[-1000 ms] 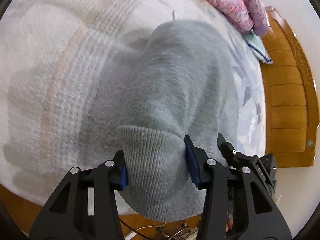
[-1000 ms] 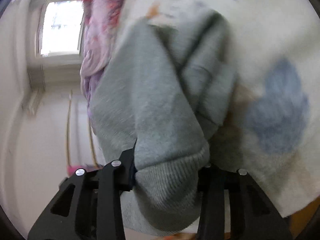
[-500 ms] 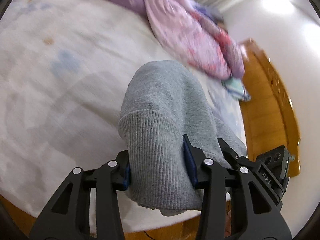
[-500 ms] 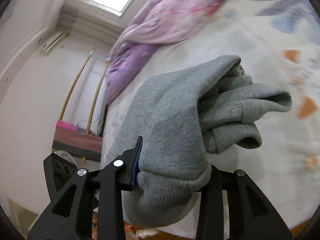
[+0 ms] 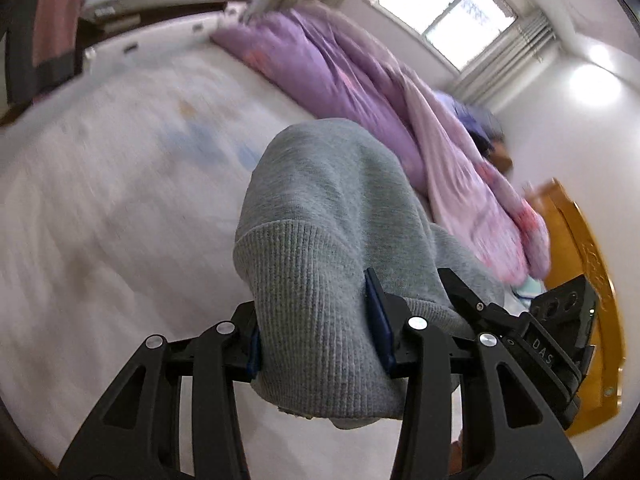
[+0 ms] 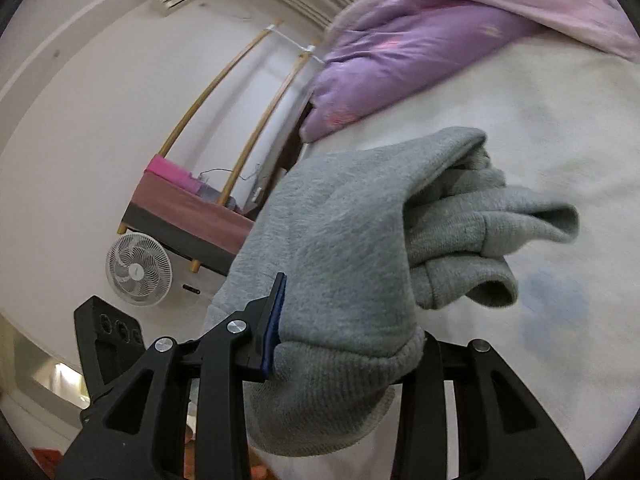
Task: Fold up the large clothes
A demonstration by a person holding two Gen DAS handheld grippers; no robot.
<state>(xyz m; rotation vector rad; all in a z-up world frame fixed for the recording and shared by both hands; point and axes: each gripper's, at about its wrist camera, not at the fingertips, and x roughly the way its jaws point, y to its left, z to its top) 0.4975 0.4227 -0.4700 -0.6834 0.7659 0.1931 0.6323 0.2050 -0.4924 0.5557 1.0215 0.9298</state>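
A grey knit sweatshirt [image 5: 320, 216] is held up over the white patterned bed [image 5: 120, 184]. My left gripper [image 5: 316, 328] is shut on its ribbed hem, which bunches between the blue pads. My right gripper [image 6: 348, 332] is shut on another part of the sweatshirt [image 6: 344, 240]; its right finger is hidden under the cloth. In the right wrist view folded layers and a cuff [image 6: 500, 220] stick out to the right above the bed [image 6: 540, 120]. The right gripper's body shows at the right of the left wrist view [image 5: 552, 340].
A purple and pink quilt [image 5: 400, 120] lies heaped along the far side of the bed, also in the right wrist view [image 6: 420, 40]. A wooden headboard [image 5: 592, 288] stands at right. A white fan [image 6: 138, 270] and a low bench [image 6: 192, 212] stand by the wall.
Both grippers have lifted and tilted up with the sweatshirt: the views went from looking down on the bed to looking across it at the quilt, window and wall. The grips are unchanged.
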